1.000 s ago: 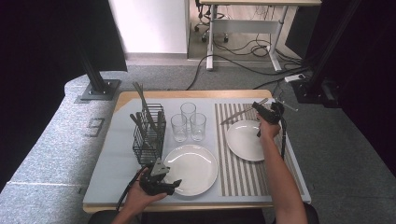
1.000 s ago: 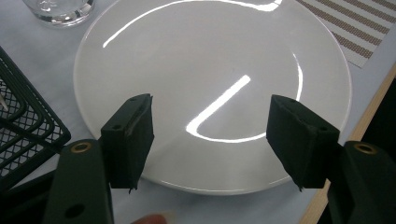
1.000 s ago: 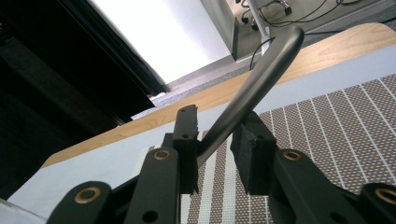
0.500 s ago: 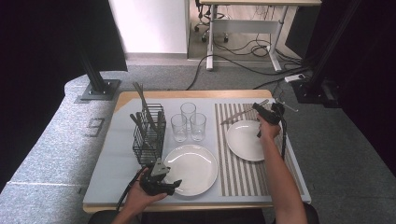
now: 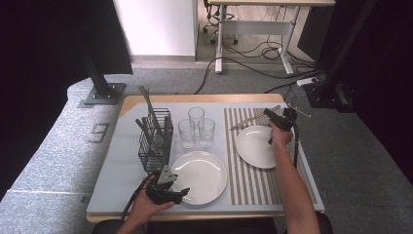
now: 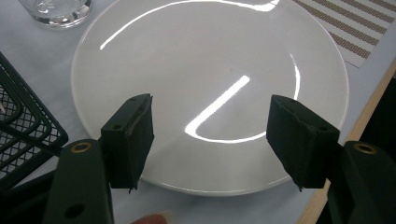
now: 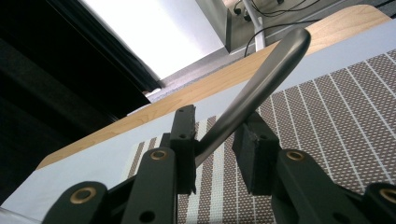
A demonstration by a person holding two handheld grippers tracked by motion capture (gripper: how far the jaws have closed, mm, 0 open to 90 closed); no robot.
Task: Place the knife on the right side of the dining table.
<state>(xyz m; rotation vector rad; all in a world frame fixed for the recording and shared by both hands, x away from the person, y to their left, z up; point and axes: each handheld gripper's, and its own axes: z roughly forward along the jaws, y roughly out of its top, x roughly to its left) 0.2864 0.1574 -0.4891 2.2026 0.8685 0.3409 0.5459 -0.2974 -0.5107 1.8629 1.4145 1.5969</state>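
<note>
From above, the left gripper (image 5: 181, 191) rests at the near rim of a round white plate (image 5: 199, 176) on the pale grey table mat (image 5: 117, 180), while the right gripper (image 5: 269, 115) holds a slim metal utensil (image 5: 248, 121) over the striped placemat (image 5: 243, 180), beside a second white plate (image 5: 255, 146). In the left gripper view, the jaws stand apart over the plate (image 6: 210, 70), gripping nothing. In the right gripper view, the jaws sit around the utensil's handle (image 7: 261, 84), which slants up above the striped placemat (image 7: 336, 112); whether both pads press on it cannot be told
</note>
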